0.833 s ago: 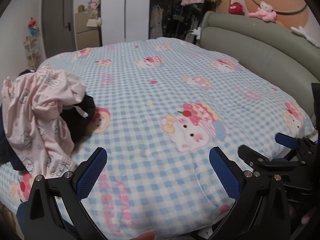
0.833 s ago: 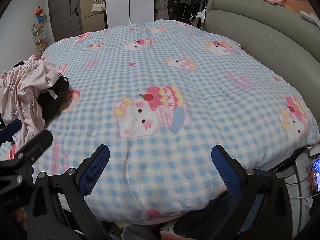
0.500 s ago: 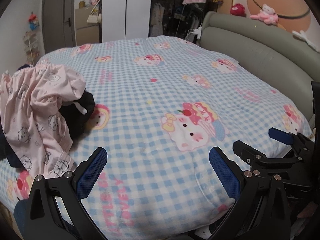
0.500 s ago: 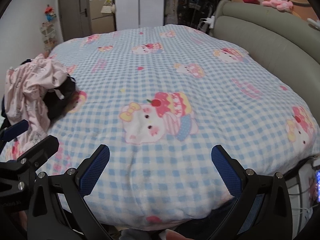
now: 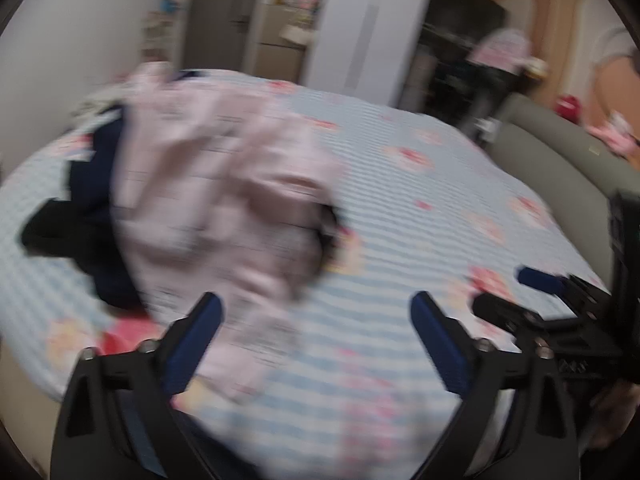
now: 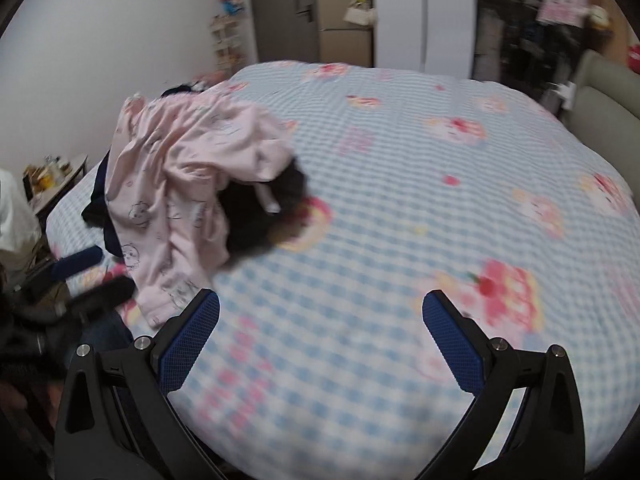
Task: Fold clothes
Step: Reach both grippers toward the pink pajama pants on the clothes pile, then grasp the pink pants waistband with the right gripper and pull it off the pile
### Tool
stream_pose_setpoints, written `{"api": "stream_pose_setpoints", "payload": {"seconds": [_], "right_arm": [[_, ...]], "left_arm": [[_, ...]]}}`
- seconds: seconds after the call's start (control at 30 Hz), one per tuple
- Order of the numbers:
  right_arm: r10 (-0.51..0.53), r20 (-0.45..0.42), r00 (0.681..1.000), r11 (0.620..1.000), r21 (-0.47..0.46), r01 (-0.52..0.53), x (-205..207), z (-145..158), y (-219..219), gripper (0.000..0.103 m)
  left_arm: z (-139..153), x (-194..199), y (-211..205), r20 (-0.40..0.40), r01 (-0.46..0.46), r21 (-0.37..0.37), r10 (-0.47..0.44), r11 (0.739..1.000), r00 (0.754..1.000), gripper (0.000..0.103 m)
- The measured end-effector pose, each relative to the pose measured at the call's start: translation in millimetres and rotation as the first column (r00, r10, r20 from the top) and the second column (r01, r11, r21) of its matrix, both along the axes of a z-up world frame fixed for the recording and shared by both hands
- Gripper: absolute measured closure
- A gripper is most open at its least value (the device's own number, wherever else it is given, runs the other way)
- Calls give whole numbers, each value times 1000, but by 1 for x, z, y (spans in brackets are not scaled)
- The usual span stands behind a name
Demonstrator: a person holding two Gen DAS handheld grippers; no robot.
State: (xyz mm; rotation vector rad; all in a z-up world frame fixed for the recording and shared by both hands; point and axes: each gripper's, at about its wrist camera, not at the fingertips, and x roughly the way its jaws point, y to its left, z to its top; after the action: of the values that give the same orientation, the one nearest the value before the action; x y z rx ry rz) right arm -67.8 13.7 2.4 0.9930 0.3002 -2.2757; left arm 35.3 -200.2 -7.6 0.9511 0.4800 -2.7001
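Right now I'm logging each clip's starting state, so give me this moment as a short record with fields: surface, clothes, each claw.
surface: bed with blue checked cartoon blanket
clothes: crumpled pink printed garment piled over dark clothes, near the bed's left edge
folding: not begun, pile unsorted
left claw: open, empty, pointed at the pink garment's near edge
right claw: open, empty, over bare blanket beside the pile
image quality: left wrist view heavily blurred

Blue-and-white checked bedspread (image 6: 400,240) with pink cartoon prints, spread over the bed. Grey padded headboard (image 5: 560,168) along the right edge. White wardrobe doors (image 6: 424,12) and a grey door (image 6: 280,4) behind. Small cluttered side table (image 6: 60,172) at far left.
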Motion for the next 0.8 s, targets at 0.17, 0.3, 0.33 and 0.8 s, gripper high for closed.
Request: {"api": "stream_pose_setpoints", "payload": {"seconds": [0.17,0.3,0.33,0.8], "right_arm": [[99,29,995,995,27,-100,-6,-7,-68,13],[138,23,990,990,33,-139,-18,-4,-113,13],[139,21,990,990,31,-140,-22,-3,-122,13],[181,111,977,982,25,-185,-71,-37,-200,78]], "left_arm": [[-5,4,-79,-8,-162,-2,162,987,987,27],[-9,-8,-107,-24,-183,23,184,983,983,24],[-10,-11,-114,-27,-188,30,189,982,982,24],[-25,-50,-130,-26,-107,9,107,994,994,76]]}}
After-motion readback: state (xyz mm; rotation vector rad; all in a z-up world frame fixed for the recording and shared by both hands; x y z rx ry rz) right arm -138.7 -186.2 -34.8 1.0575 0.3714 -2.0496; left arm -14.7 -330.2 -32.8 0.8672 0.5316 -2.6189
